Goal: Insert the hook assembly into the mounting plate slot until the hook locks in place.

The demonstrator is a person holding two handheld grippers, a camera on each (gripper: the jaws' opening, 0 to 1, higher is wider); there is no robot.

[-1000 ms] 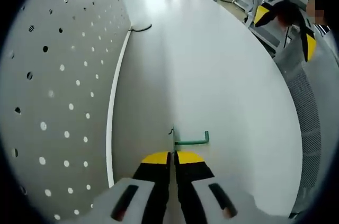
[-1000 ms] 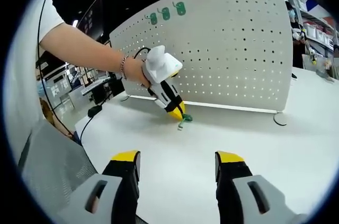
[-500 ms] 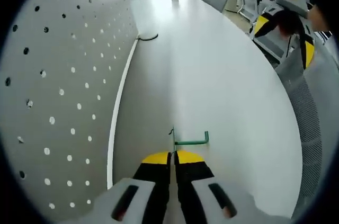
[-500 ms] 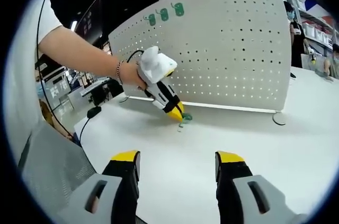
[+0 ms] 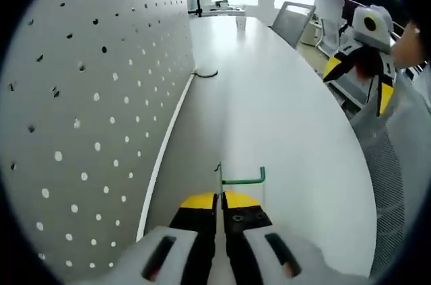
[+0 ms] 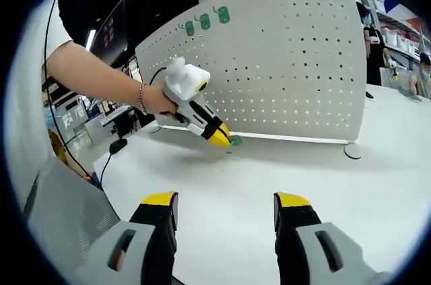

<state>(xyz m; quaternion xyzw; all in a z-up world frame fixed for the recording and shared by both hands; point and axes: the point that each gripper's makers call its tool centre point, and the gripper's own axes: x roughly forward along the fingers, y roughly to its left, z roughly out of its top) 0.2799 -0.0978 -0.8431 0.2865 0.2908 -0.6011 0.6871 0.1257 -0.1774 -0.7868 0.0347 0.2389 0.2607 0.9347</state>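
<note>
A: Where is the small green bent-wire hook now?

B: It is pinched between the yellow-tipped jaws of the left gripper, which are pressed together on its stem. In the left gripper view the hook's arm juts to the right above the long white table. In the right gripper view the same hook shows as a green speck at the tip of that gripper, raised off the table near the foot of the board.

A: And the mounting plate?

B: The upright white perforated metal board stands along the left of the left gripper view, close beside the hook but not touching it. Three green hooks already hang near its top edge.

A: What about the other tool?

B: The right gripper has its jaws wide apart, holding nothing, above the table.
</note>
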